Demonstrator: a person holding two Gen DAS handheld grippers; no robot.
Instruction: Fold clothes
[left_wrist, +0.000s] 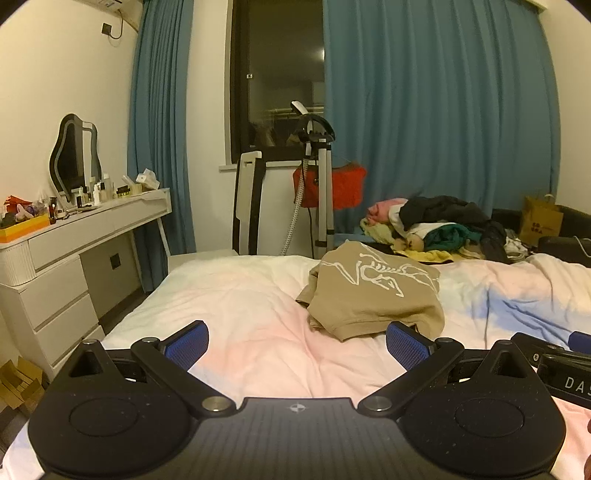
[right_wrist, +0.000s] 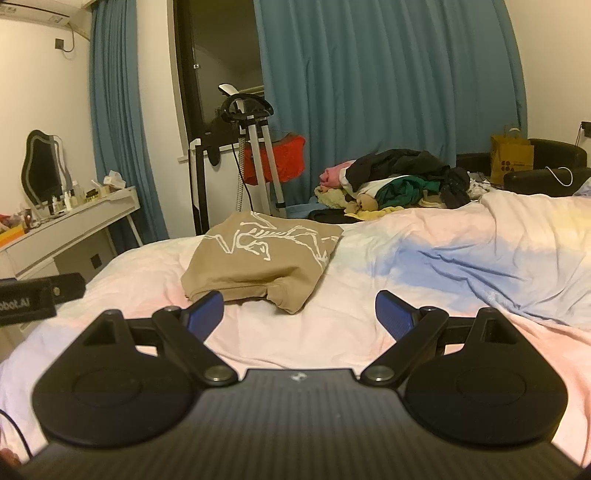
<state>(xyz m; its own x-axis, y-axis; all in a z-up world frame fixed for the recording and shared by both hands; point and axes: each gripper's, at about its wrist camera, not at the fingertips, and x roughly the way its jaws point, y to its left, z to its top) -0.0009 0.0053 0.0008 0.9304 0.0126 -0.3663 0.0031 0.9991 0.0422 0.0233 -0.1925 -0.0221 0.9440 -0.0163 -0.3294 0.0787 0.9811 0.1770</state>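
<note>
Bedding in pale pink, white and blue covers the bed (left_wrist: 240, 291), and on it lies the tan sweatshirt (left_wrist: 373, 295), folded into a compact bundle with its white skeletal bird print facing up. Seen from the right wrist, the same sweatshirt (right_wrist: 258, 262) sits toward the far edge of the bed, its ribbed hem turned toward the camera.

Both grippers are low over the bedding on the near side of the sweatshirt. The left gripper (left_wrist: 297, 345) has its blue-padded fingers spread wide with nothing between them; its right pad appears just at the sweatshirt's near hem, though whether it touches cannot be told. The right gripper (right_wrist: 299, 312) is likewise spread wide and empty, its left pad close to the hem.

Beyond the sweatshirt, a heap of unfolded clothes (right_wrist: 402, 181) sits at the far side of the bed. Left of the sweatshirt stands a garment steamer (left_wrist: 314, 177), and further left a white dressing table (left_wrist: 85, 229) with a mirror (left_wrist: 74, 158).
</note>
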